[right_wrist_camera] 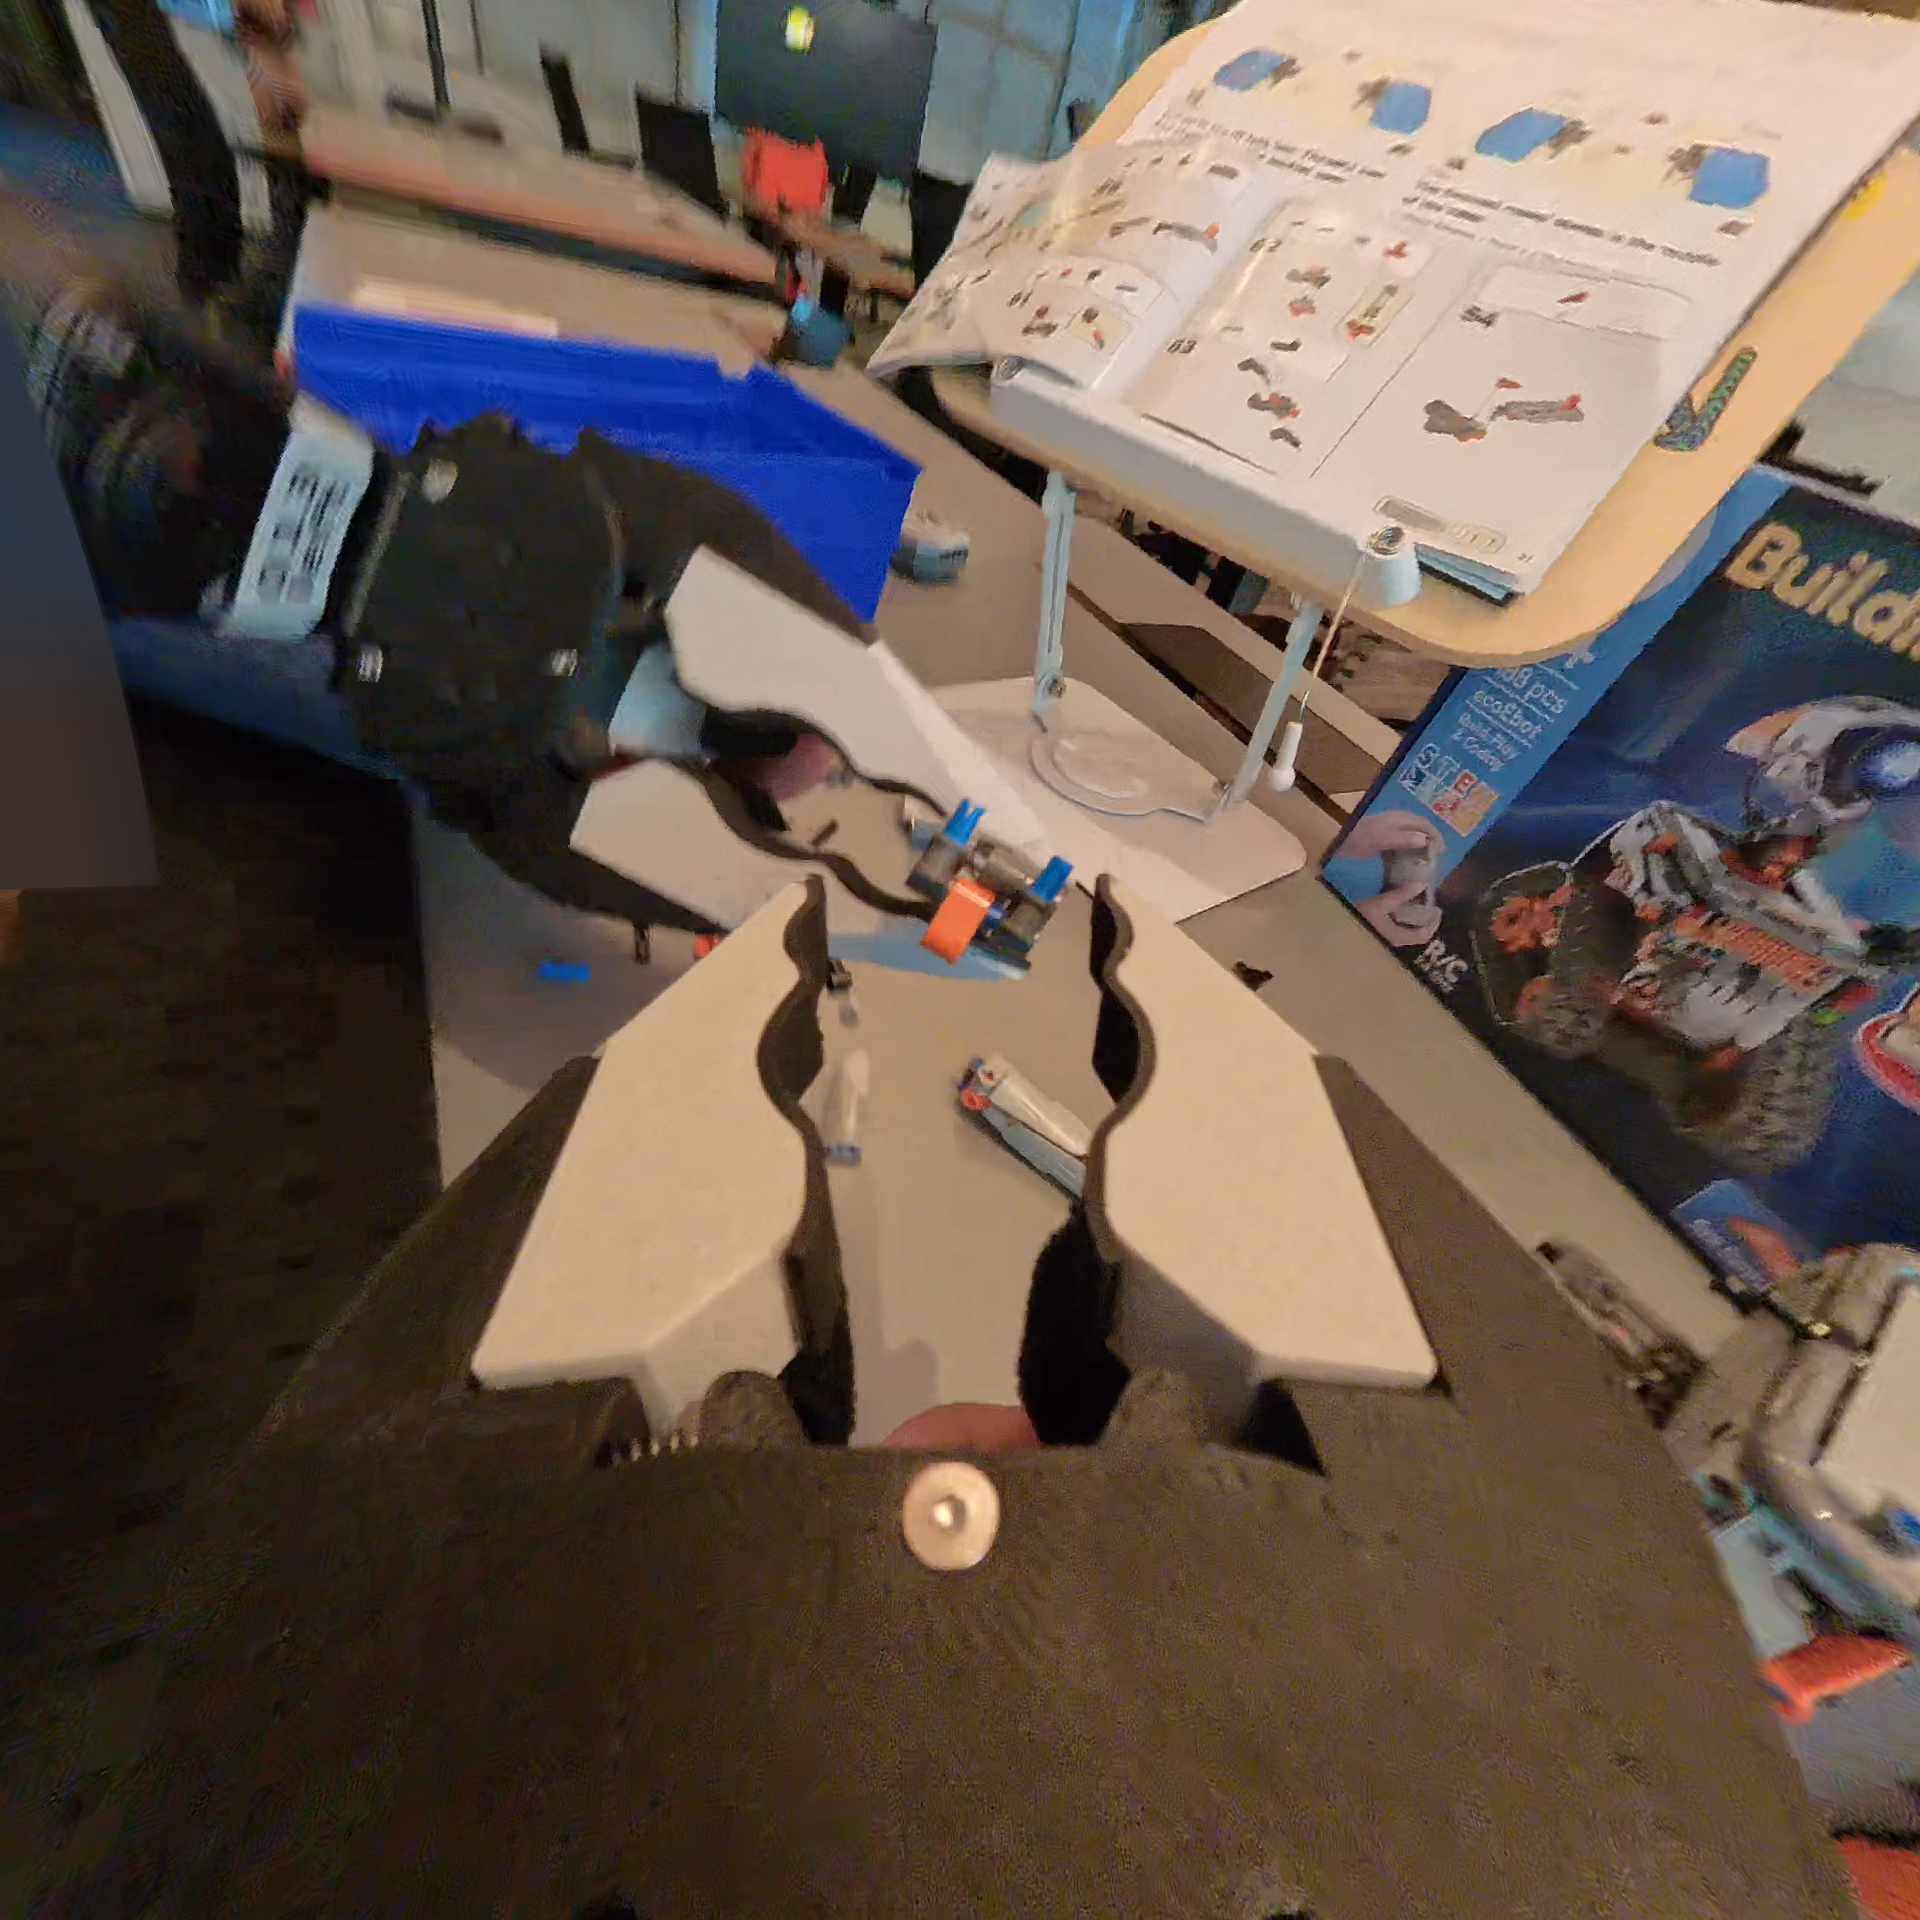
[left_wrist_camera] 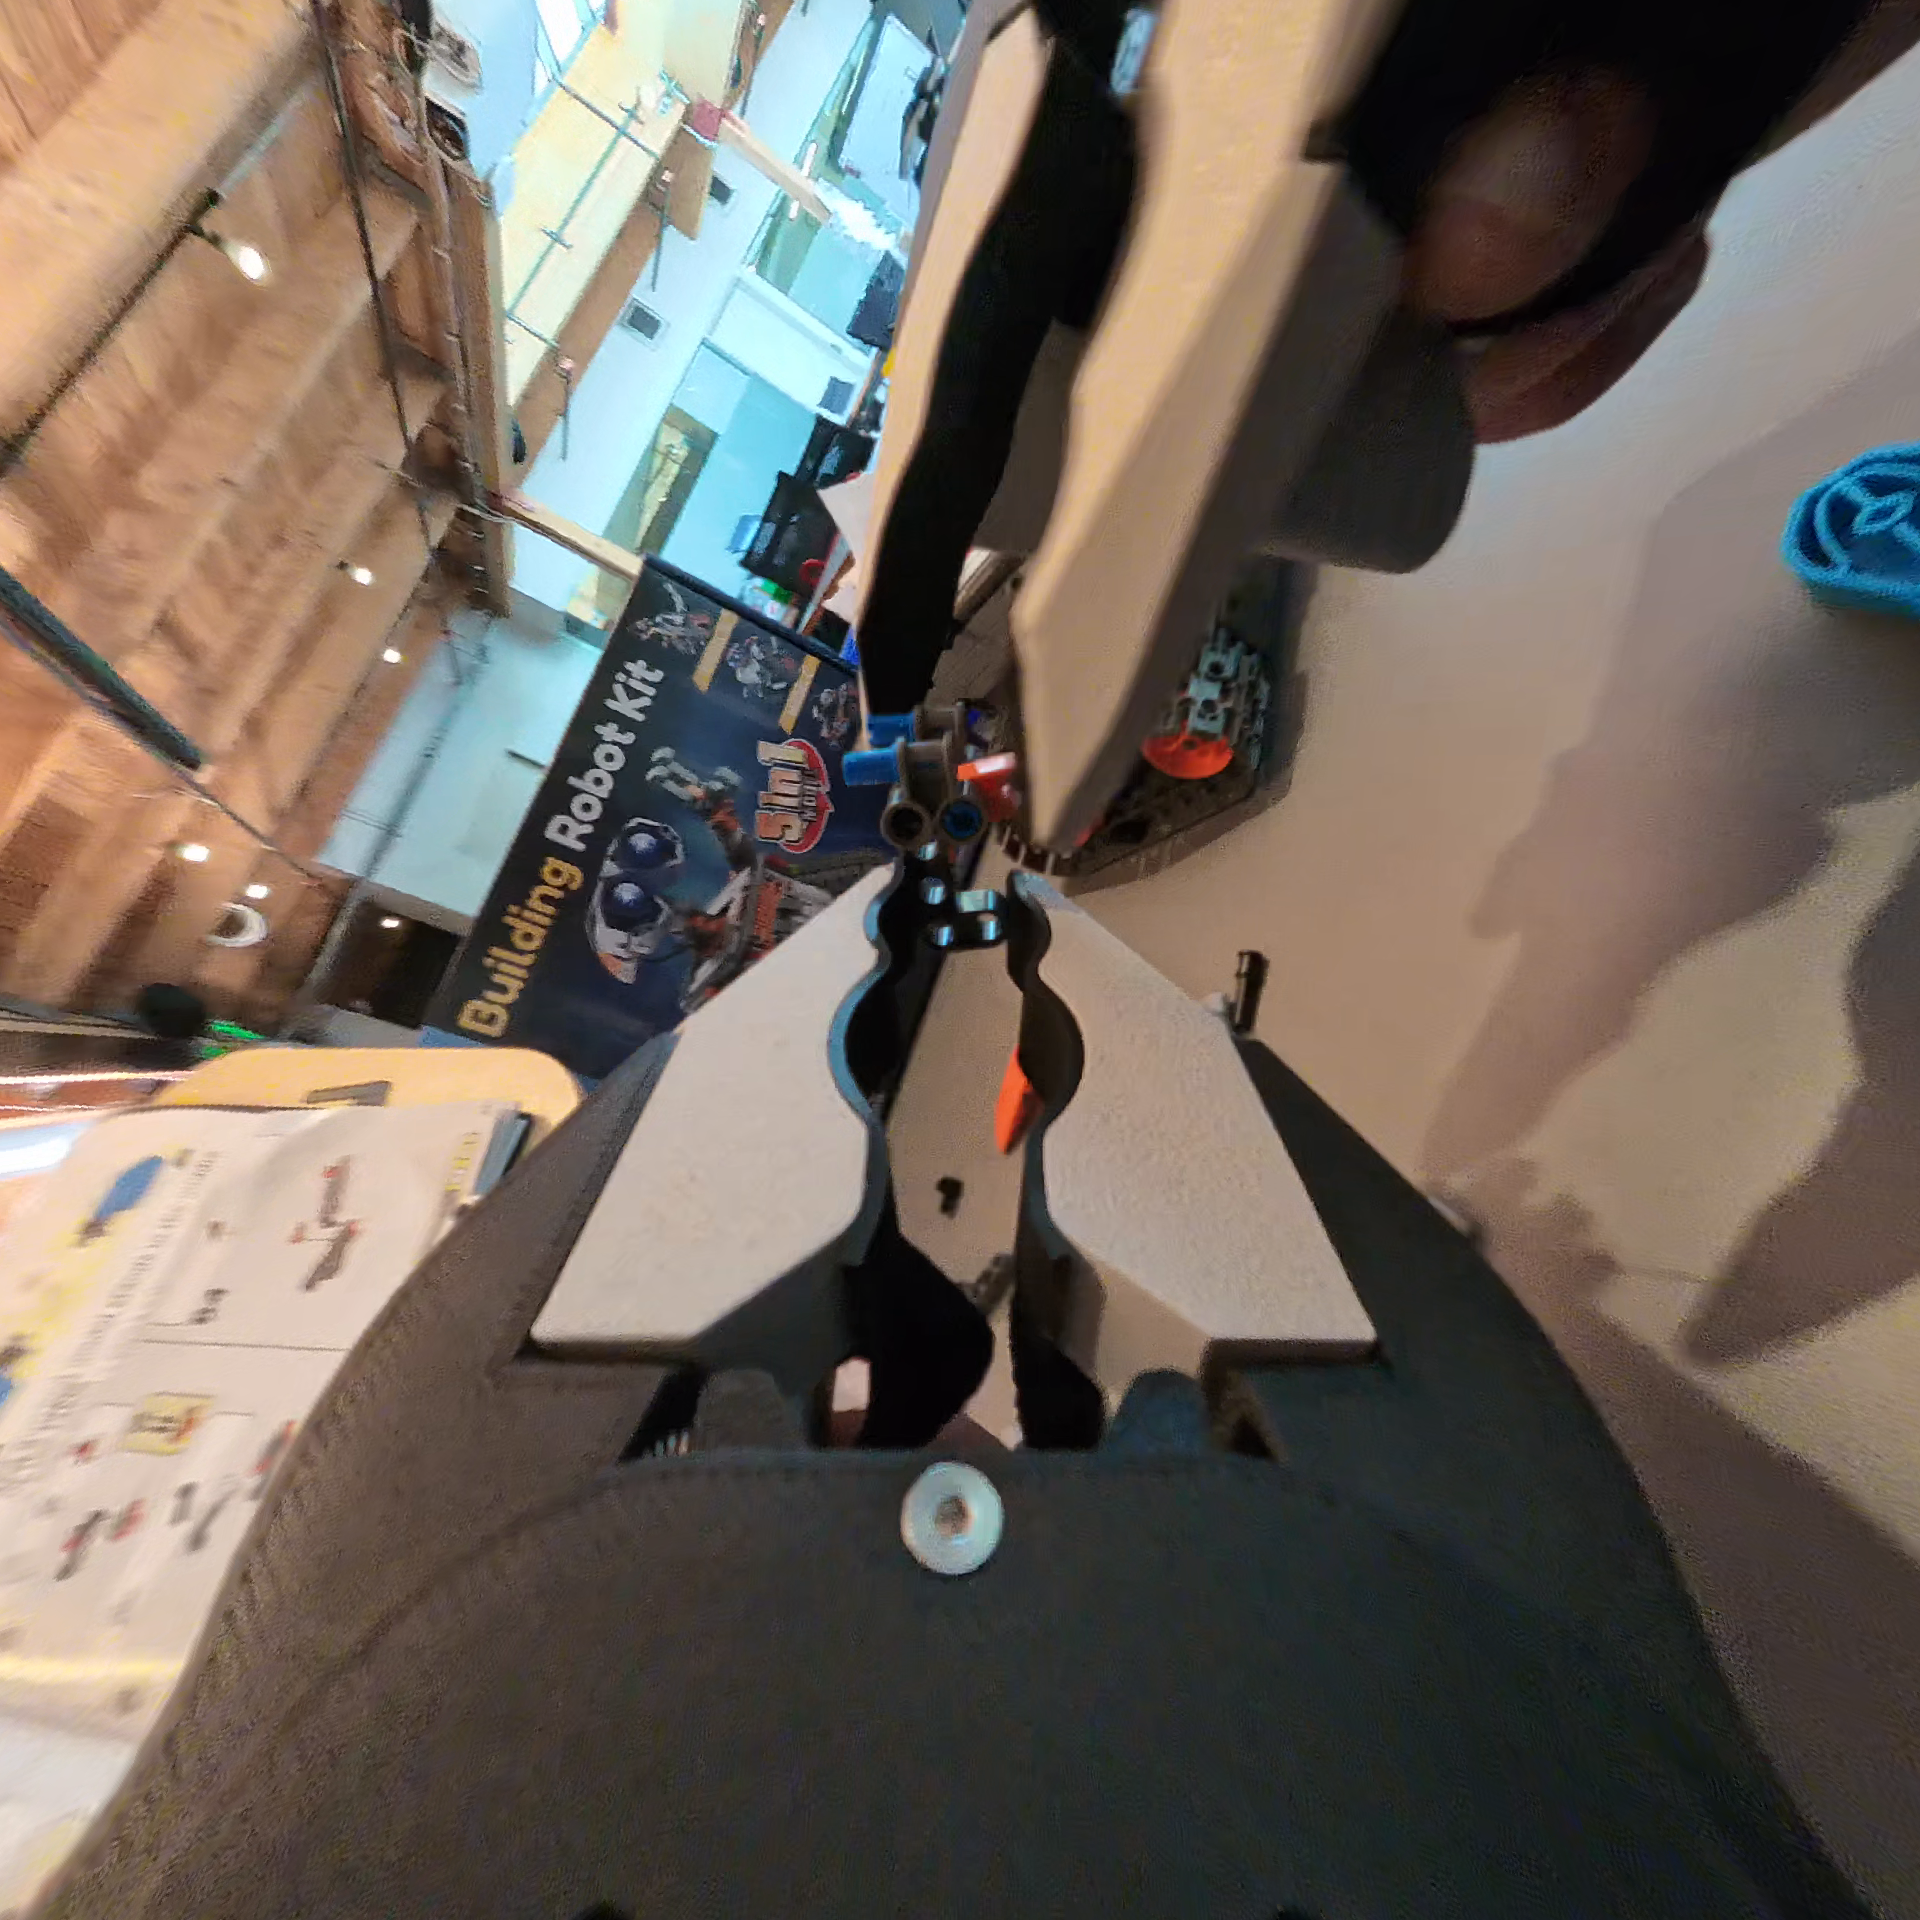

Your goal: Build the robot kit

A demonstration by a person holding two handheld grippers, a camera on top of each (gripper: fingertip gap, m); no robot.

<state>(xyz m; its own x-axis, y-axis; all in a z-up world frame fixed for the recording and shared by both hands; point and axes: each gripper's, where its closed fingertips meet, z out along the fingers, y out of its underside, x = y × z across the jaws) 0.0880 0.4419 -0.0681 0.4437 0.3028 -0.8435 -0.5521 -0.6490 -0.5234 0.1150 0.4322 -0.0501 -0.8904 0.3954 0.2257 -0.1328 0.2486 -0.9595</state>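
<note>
Left gripper (left_wrist_camera: 951, 888) nearly closed, pinching a small brick assembly (left_wrist_camera: 940, 790) by its black beam at frame centre. Right gripper (right_wrist_camera: 951, 894) wide apart, empty, assembly (right_wrist_camera: 982, 894) just beyond its tips, above the desk (right_wrist_camera: 935, 1226). Probably light, rigid, snap-fit and easily popped apart; best gripped on the beam.

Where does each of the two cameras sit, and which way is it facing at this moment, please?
Left wrist view: on the left gripper, rolled sideways, looking along its fingers at the small brick assembly clamped at their tips; the right gripper and a gloved hand show above.
Right wrist view: on the right gripper, looking down along open fingers at the table; the left gripper reaches in holding the assembly.
Shared: the assembly, the kit box, the instruction booklet.
</note>
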